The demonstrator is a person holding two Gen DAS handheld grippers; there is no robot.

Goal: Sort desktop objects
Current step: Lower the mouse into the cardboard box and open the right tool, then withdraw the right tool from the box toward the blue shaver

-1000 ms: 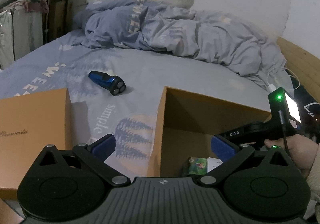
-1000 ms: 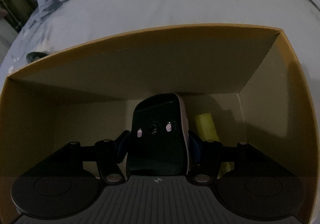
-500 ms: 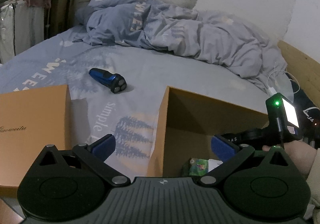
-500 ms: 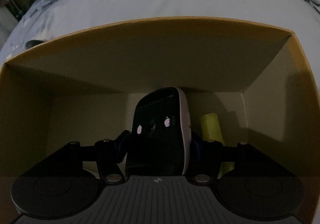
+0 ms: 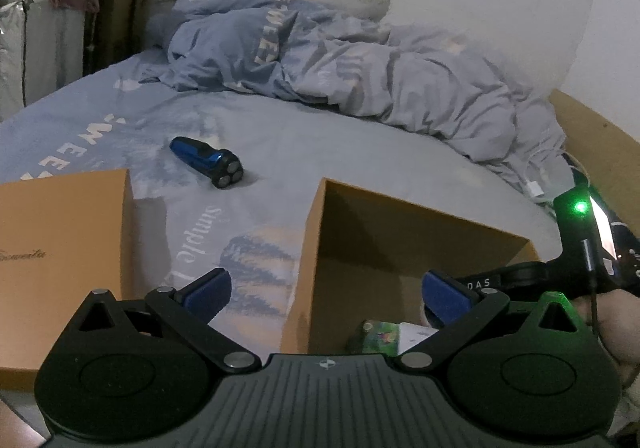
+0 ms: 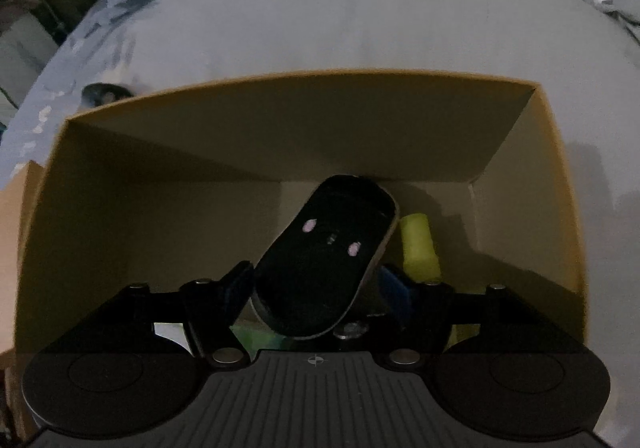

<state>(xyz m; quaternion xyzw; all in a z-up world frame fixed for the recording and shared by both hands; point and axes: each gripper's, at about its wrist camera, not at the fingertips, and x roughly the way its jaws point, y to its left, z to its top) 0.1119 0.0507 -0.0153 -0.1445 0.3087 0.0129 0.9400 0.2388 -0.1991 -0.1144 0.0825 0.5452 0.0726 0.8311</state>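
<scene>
On a bed (image 5: 320, 152) spread with a pale blue sheet, just ahead of both hand-held grippers, a person is sorting small items into an open orange cardboard box (image 5: 316, 248). A crumpled duvet (image 5: 340, 68) is lying well beyond the box, and a matching orange lid (image 5: 60, 248) is sitting off to the left of the left gripper (image 5: 326, 294), whose jaws are standing wide apart and holding nothing as it is hovering near the box's left wall. The right gripper (image 6: 320, 280) is pointing steeply down into the box (image 6: 360, 120); its jaws have just been opening, and a dark computer mouse (image 6: 326, 260) is tipping sideways between them, seemingly free of the pads, though the gloom is making the left side hard to read. The step in hand appears to be the mouse's release into the box. A yellow tube (image 6: 418, 248) is lying just right of the mouse on the box floor, and a green packet (image 5: 378, 334) is showing below the left gripper. A blue electric shaver (image 5: 208, 162) is lying on the sheet, well ahead and left of the left gripper, apart from the box. The next move is likely calling for the right gripper to lift clear, then for a reach to the shaver across soft bedding.
</scene>
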